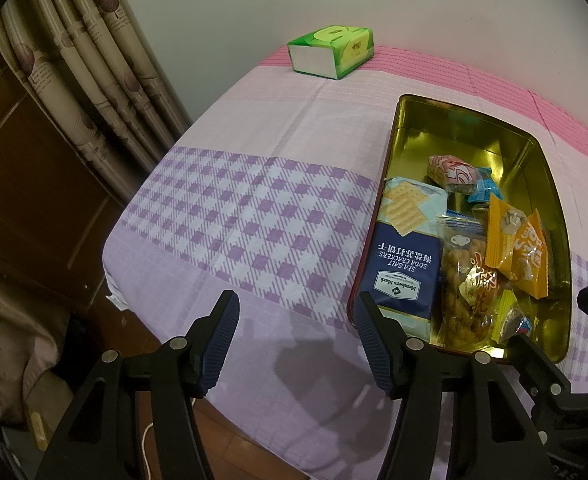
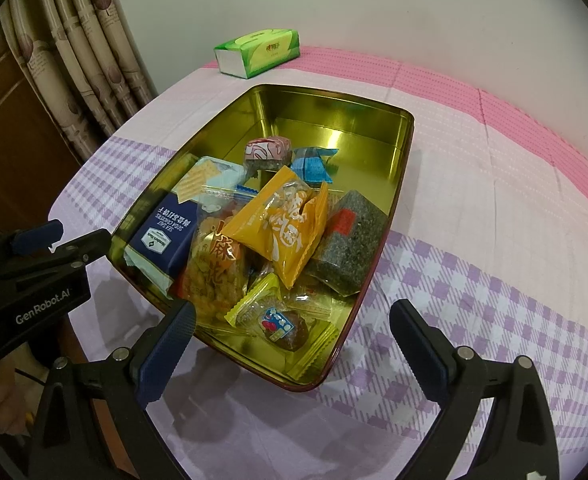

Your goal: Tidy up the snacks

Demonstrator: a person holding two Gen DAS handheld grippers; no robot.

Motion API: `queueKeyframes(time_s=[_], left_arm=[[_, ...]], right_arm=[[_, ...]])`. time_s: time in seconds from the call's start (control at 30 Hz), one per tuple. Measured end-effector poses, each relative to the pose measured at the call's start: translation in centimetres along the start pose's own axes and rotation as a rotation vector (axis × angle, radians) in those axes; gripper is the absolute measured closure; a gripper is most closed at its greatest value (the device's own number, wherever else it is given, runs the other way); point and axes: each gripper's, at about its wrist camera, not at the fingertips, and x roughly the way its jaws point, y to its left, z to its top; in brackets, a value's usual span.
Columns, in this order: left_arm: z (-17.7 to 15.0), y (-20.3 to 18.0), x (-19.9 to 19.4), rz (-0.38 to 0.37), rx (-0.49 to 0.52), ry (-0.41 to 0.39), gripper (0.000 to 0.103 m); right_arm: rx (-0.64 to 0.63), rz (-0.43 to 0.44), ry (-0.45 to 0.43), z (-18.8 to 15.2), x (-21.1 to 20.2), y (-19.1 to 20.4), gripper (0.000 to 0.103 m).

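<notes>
On the desk [image 2: 494,200], the gold tin [image 2: 334,104] holds snacks [image 2: 286,220]; at 6 o'clock, left gripper [image 1: 296,336] and right gripper [image 2: 292,348] have jaws wide open, holding nothing.

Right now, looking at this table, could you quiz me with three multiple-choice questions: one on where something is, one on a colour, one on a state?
1. Where is the soda cracker pack?
A. on the cloth
B. inside the gold tin
C. on the tissue pack

2. What colour is the tissue pack?
A. green
B. red
C. black

3. How are the left hand-held gripper and the right hand-held gripper?
A. both open, empty
B. both clamping snacks
C. one holding the tin

Answers: B, it lies in the tin among other snacks; A, its wrapper is green and white; A, nothing sits between either pair of fingers.
</notes>
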Motion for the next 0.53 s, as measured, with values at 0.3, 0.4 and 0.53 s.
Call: queueKeyframes(time_s=[0.3,0.4,0.53], left_arm=[[-0.04,-0.05,0.01,0.001,-0.001,0.0,0.043],[0.01,-0.09,0.03,-0.002,-0.001,0.0,0.043],[-0.01,-0.03,0.05,0.0,0.0,0.0,0.042]], right_arm=[[0.002,0.001,0.002,-0.06,0.07,-0.04,0.006],[0.002,0.001,0.002,-0.1,0.06,-0.05,0.006],[0.002,0.001,0.001,-0.04,0.05,-0.02,0.006]])
